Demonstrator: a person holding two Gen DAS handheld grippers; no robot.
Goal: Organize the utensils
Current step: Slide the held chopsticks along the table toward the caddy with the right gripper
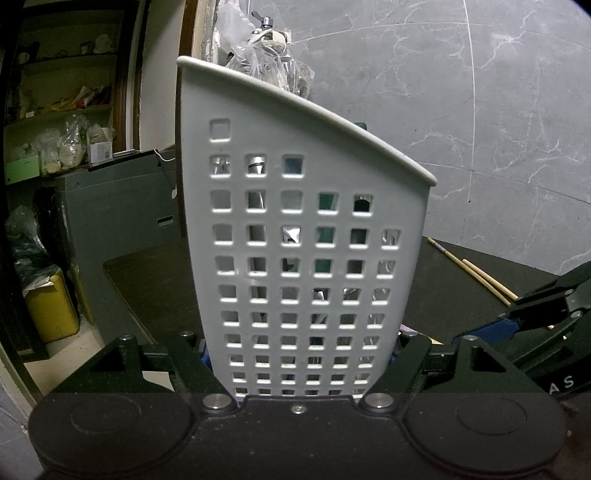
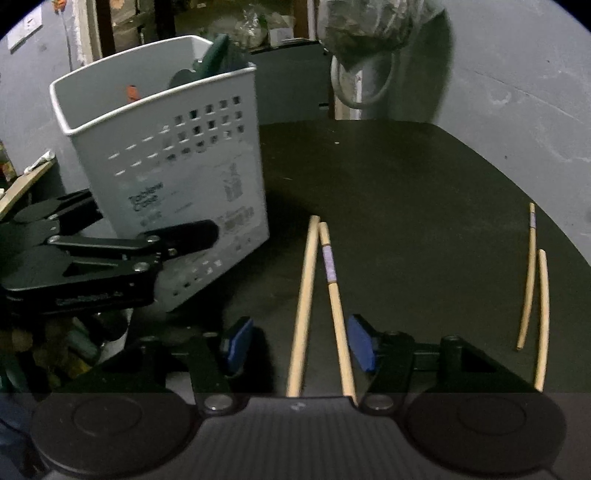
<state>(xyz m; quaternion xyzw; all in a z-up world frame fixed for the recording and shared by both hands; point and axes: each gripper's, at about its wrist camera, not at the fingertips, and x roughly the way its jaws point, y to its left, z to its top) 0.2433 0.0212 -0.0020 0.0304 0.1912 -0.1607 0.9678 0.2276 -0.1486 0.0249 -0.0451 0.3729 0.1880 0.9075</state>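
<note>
A white perforated utensil basket [image 1: 306,236] fills the left wrist view, tilted, with utensils seen through its holes. My left gripper [image 1: 301,354] is shut on its lower part. In the right wrist view the basket [image 2: 166,158] stands at the left, tilted, with green utensils sticking out, and the left gripper [image 2: 110,254] clamps its side. My right gripper [image 2: 299,343] is open, its blue pads [image 2: 360,343] on either side of two wooden chopsticks [image 2: 306,295] lying on the dark table [image 2: 406,192]. Another pair of chopsticks [image 2: 532,280] lies at the right.
A grey marbled wall [image 1: 461,92] stands behind the table. Shelves with bags [image 1: 62,110] and a yellow bin [image 1: 51,314] are at the left. A bag hangs on the wall [image 2: 369,29] beyond the table's far edge.
</note>
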